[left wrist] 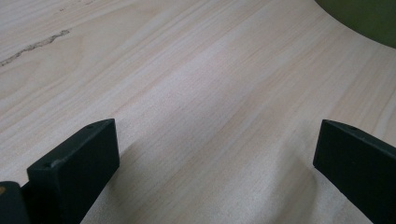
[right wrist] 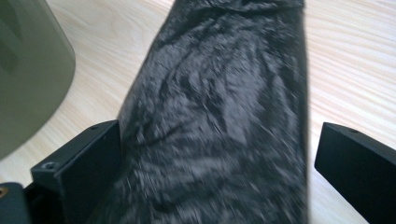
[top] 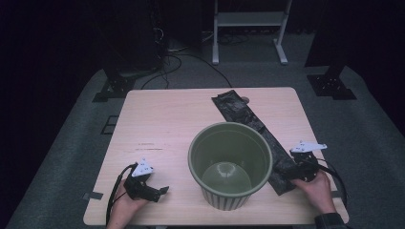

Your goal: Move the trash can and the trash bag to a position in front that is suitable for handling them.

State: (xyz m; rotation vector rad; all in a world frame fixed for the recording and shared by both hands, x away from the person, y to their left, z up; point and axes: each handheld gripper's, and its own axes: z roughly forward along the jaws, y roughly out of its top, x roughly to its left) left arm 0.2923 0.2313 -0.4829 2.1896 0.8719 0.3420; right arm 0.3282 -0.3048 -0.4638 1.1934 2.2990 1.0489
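The black bag (top: 250,129), a flattened, crinkled strip, lies on the table (top: 157,124) with its long axis diagonal: its far end sits near the table's far edge, a little right of centre, and its near end points toward the person's right hand (top: 317,188) at the near right corner. Its middle passes behind the right side of the green bin (top: 230,164), so part of it is hidden there. The right gripper (top: 289,174) is at the bag's near end; in the right gripper view the jaws stand wide apart, one on each side of the bag (right wrist: 219,121), straddling its width without closing on it, the left jaw right at the bag's edge and the right jaw showing a strip of bare wood between it and the bag. The bin (right wrist: 28,70) stands upright just beside the bag. The left gripper (top: 160,191), held in the left hand (top: 126,202), rests low near the table's near left side, pointing toward the bin; its jaws are also wide open over bare wood (left wrist: 201,102), gripping nothing, with the bin's green wall (left wrist: 364,21) farther off
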